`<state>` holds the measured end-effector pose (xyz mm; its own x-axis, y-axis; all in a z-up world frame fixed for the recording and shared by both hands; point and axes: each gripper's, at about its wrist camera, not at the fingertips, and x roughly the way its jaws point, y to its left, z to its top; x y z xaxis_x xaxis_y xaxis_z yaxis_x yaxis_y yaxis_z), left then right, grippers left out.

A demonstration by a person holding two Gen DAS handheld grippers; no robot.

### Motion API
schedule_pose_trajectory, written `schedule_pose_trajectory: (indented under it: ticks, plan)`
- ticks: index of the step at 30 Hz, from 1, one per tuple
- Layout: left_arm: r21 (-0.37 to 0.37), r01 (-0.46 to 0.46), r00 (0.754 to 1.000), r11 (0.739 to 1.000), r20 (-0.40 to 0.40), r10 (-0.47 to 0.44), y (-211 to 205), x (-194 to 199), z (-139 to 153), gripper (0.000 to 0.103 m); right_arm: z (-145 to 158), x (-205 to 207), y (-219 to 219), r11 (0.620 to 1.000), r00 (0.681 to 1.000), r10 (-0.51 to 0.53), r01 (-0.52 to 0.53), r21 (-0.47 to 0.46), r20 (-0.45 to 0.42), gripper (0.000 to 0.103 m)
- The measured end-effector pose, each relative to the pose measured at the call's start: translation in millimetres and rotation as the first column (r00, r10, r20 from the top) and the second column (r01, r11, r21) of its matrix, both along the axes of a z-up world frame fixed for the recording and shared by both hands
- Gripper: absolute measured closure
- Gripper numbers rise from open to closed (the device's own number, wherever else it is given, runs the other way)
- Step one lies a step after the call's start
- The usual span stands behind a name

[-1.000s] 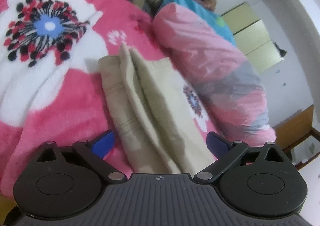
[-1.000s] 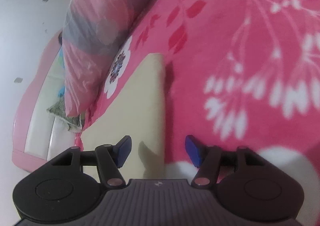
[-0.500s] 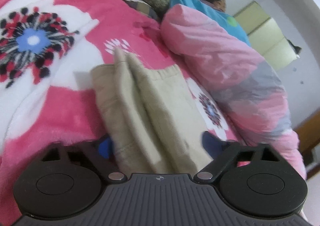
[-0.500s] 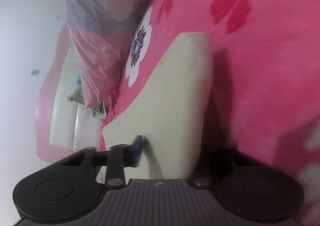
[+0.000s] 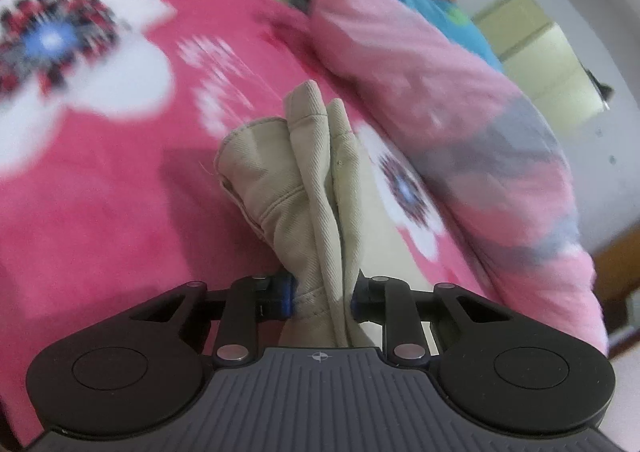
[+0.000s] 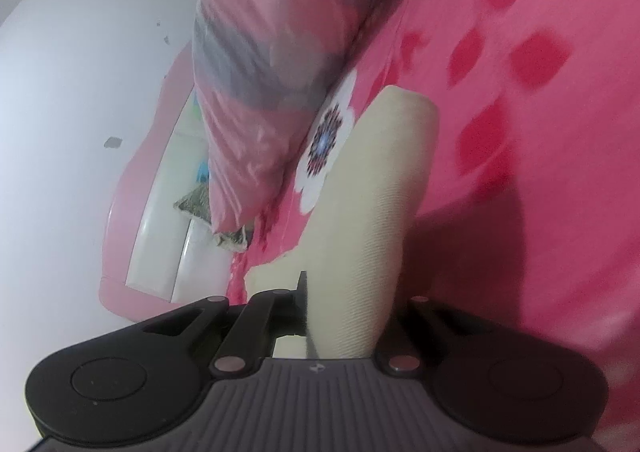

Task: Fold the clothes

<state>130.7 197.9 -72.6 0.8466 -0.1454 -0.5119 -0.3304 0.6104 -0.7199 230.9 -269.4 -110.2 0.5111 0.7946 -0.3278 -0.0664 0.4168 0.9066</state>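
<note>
1. left wrist view: left gripper [image 5: 322,298], jaws just closed, pinches bunched folds of the beige garment [image 5: 304,187] at lower centre; the garment rises above the pink floral blanket [image 5: 100,187]; pink-grey quilt roll [image 5: 460,123] at right.
2. right wrist view: right gripper [image 6: 348,316], jaws just closed, clamps the beige garment [image 6: 372,211] at lower centre; blanket [image 6: 520,131] right, quilt roll [image 6: 264,51] upper left.

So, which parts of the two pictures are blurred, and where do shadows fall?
Left wrist view: the pink floral blanket and the striped pillow are smeared by motion, while the beige garment in the left gripper is sharp. Right wrist view: everything is soft; a dark shadow lies on the blanket right of the garment, and the right gripper has one finger in shade.
</note>
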Motion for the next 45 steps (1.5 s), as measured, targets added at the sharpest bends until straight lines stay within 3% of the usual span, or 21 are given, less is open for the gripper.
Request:
schedule_pose_trajectory:
  ticks: [4,9,12,13,14,15,17,19,21,25,29,33,35,39,40,42,45]
  plan:
    - [-0.053,0.168,0.986,0.984,0.005,-0.168,-68,-3,-7,0.081,21,-27,-79,0.994,0.998,-0.064,0.064,-0.089,0.002,0.098]
    - [-0.088,0.399,0.917,0.913,0.025,-0.399,-169,-8,-22,0.081,62,-62,-187,0.955,0.984,-0.177,0.175,-0.238,0.015,0.098]
    - [-0.042,0.459,0.888,0.887,0.029,-0.459,-211,-11,-29,0.08,73,-69,-227,0.932,0.982,-0.186,0.185,-0.313,0.026,0.097]
    - [-0.016,0.462,0.887,0.887,0.029,-0.462,-217,-12,-31,0.078,70,-68,-232,0.922,0.983,-0.185,0.179,-0.344,0.015,0.096]
    - [0.003,0.466,0.884,0.885,0.029,-0.466,-218,-13,-32,0.073,62,-65,-236,0.906,0.979,-0.204,0.184,-0.382,-0.01,0.088]
    - [0.015,0.472,0.881,0.882,0.029,-0.472,-217,-13,-34,0.073,55,-62,-239,0.888,0.973,-0.229,0.193,-0.418,-0.038,0.071]
    - [-0.001,0.487,0.873,0.873,0.031,-0.487,-206,-16,-35,0.066,37,-61,-246,0.854,0.938,-0.329,0.245,-0.46,-0.111,0.057]
    - [-0.011,0.499,0.866,0.866,0.034,-0.499,-193,-20,-33,0.062,26,-71,-257,0.853,0.908,-0.395,0.306,-0.423,-0.141,0.058]
    - [0.039,0.491,0.869,0.87,0.046,-0.493,-183,-28,-24,0.056,29,-92,-270,0.832,0.876,-0.466,0.387,-0.399,-0.123,0.054]
    - [0.192,0.427,0.886,0.884,0.105,-0.451,-164,-48,1,0.055,68,-130,-264,0.71,0.829,-0.558,0.496,-0.5,0.031,0.053]
    - [0.314,0.38,0.867,0.87,0.207,-0.453,-162,-64,25,0.055,115,-160,-232,0.592,0.808,-0.535,0.567,-0.573,0.247,0.053]
    - [0.405,0.423,0.808,0.81,0.237,-0.54,-184,-58,33,0.055,131,-179,-173,0.586,0.831,-0.399,0.555,-0.59,0.387,0.056]
    - [0.43,0.455,0.79,0.779,0.209,-0.577,-195,-50,27,0.055,125,-187,-148,0.592,0.841,-0.357,0.54,-0.598,0.406,0.06]
    - [0.429,0.507,0.808,0.747,0.065,-0.586,-201,-23,-4,0.062,84,-201,-126,0.573,0.86,-0.367,0.51,-0.641,0.355,0.067]
    - [0.427,0.514,0.806,0.744,0.054,-0.589,-199,-20,-10,0.065,71,-205,-128,0.551,0.866,-0.381,0.494,-0.673,0.324,0.068]
    - [0.44,0.517,0.799,0.734,0.061,-0.599,-197,-19,-14,0.065,37,-209,-138,0.498,0.872,-0.405,0.462,-0.734,0.273,0.087]
    - [0.462,0.521,0.794,0.718,0.045,-0.606,-199,-19,-11,0.065,41,-220,-145,0.496,0.853,-0.434,0.494,-0.714,0.289,0.09]
